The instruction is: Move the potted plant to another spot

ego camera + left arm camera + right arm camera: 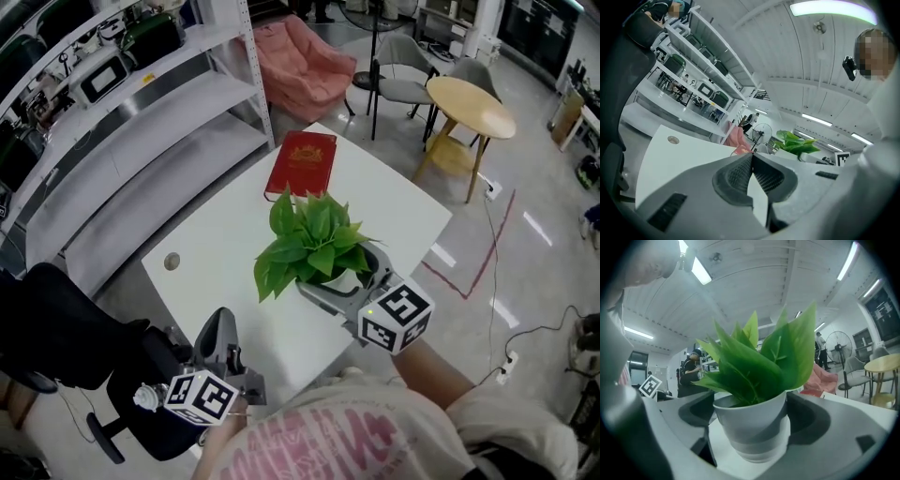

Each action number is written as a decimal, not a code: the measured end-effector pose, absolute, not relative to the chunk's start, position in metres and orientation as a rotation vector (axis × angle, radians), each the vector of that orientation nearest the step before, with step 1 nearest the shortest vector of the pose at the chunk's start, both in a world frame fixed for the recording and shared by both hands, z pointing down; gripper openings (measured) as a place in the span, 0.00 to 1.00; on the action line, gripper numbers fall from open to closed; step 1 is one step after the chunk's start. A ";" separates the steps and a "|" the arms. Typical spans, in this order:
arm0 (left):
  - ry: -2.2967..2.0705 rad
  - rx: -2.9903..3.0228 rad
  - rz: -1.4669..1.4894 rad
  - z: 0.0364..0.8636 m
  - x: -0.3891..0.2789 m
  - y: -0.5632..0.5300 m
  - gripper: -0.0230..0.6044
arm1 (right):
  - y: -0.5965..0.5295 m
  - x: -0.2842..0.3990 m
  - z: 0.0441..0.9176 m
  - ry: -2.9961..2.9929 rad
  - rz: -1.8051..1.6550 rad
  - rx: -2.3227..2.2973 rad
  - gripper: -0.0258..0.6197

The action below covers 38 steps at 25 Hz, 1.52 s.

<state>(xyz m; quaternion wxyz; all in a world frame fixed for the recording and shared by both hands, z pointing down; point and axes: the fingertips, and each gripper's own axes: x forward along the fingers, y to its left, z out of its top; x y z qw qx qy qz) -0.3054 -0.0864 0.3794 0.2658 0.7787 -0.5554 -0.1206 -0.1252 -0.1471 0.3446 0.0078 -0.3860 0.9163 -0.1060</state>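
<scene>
Right gripper view: right gripper point(751, 427) is clamped on the potted plant point(752, 390), one jaw on each side of the white pot wall, below the rim. Pot stands upright between them. Head view puts it over the near right part of the white table point(216, 281), with the red book point(302, 164) well apart at the far edge. I can't tell if the base is resting on the top or just clear of it.

Left gripper point(751, 157) is clenched on nothing, tips meeting, held low off the table's near left corner.

Handling, my read:
- Small pot, looks like plastic, so probably light. No need for a hard squeeze.
- Wall is smooth and tapers downward, so it could slide in the pads. A high grip under the rim is the right place.
- Leaves are soft and spread wider than the pot. I wouldn't grip them, and I'd keep them clear of the book.
- Foliage sits high, so I'd carry it level to avoid tipping.
</scene>
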 end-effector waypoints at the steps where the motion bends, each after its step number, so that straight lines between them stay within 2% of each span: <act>1: -1.487 2.111 -0.331 0.379 -0.308 -0.087 0.04 | -0.146 -0.126 0.343 2.852 -0.319 -1.228 0.81; 25: -1.292 2.200 -0.359 0.377 -0.258 -0.098 0.04 | -0.130 -0.075 0.317 2.742 -0.201 -1.424 0.80; 38: -1.371 2.161 -0.375 0.378 -0.178 -0.155 0.04 | -0.197 -0.002 0.323 2.811 -0.222 -1.301 0.80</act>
